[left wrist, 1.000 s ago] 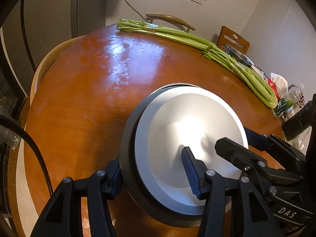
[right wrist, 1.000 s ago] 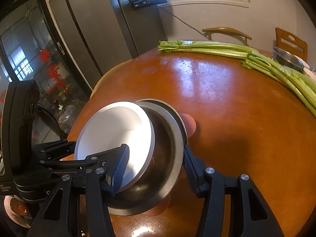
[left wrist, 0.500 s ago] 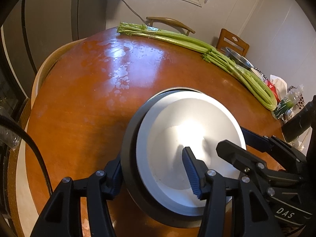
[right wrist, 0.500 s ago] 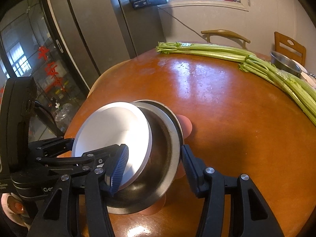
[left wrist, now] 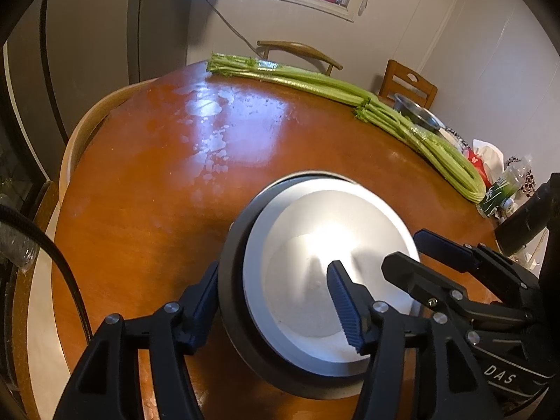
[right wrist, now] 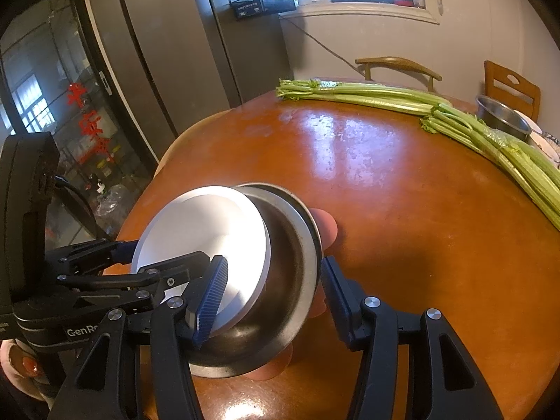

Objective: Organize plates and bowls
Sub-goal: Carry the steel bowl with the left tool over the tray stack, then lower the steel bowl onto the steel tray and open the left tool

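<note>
Since the earlier frames, both wrist cameras show slightly more of the far wall and window and the stacked dishes sit a little lower in view, while the left gripper (left wrist: 271, 309) has just been opening its jaws with the dishes between them. White plate (left wrist: 329, 262) lies nested inside the stainless steel bowl (right wrist: 283, 280), tipped toward the left, and the pair rests near the near edge of the round wooden table (left wrist: 147, 210). One left fingertip (left wrist: 344, 309) stands over the plate's inner face and the other sits outside the bowl's dark wall; whether either pad presses cannot be told, so the left jaws read as apart and straddling both rims. Right gripper (right wrist: 271, 290) is clamped on the bowl's wall and rim, its ribbed pad (right wrist: 211, 297) lying inside the bowl and partly over the plate's edge, its other finger outside. Celery stalks (left wrist: 350, 94) lie across the far side of the table, with a second metal bowl (right wrist: 504, 119) beyond them, well apart from the work. Judged step: releasing the plate into the bowl. To do it well, the right grip should stay firm while the left jaws clear both rims before lifting straight away, lest a pad drag the tilted plate out or tip the bowl
</note>
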The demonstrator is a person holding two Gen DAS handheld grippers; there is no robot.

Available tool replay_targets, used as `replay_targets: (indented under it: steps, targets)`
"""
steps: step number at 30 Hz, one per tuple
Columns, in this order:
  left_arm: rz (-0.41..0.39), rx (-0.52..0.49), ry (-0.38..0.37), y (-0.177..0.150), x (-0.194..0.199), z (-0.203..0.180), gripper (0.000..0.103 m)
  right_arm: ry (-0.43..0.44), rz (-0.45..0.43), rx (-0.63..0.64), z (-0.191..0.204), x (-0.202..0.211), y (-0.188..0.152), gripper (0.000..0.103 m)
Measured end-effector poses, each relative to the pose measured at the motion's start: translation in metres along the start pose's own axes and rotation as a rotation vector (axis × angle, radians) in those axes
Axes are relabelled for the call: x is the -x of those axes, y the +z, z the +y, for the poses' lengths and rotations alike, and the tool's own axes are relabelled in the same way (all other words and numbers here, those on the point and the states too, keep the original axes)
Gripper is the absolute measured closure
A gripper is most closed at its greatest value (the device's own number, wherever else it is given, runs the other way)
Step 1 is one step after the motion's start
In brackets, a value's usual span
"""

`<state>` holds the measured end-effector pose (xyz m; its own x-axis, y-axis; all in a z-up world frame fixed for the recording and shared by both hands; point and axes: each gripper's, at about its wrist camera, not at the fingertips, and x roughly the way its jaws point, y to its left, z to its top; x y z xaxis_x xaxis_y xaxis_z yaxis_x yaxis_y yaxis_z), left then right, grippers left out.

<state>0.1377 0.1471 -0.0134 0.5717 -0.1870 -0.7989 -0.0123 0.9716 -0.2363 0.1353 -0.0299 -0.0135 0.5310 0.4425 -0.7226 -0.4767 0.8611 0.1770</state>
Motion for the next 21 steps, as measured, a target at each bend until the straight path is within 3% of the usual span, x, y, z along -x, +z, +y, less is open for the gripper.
replay_targets:
  steps: [2, 12, 21]
  targets:
    - [-0.017, -0.003, 0.006, 0.000, 0.005, -0.002, 0.037, -0.003, -0.014, 0.003, 0.000, 0.005, -0.001, 0.046]
    - [-0.143, -0.028, 0.028, -0.011, 0.048, -0.019, 0.034, -0.013, -0.115, 0.028, 0.007, 0.043, -0.010, 0.038]
    - [-0.230, -0.050, 0.102, -0.060, 0.081, -0.036, 0.026, -0.024, -0.179, 0.026, 0.010, 0.082, -0.045, 0.030]
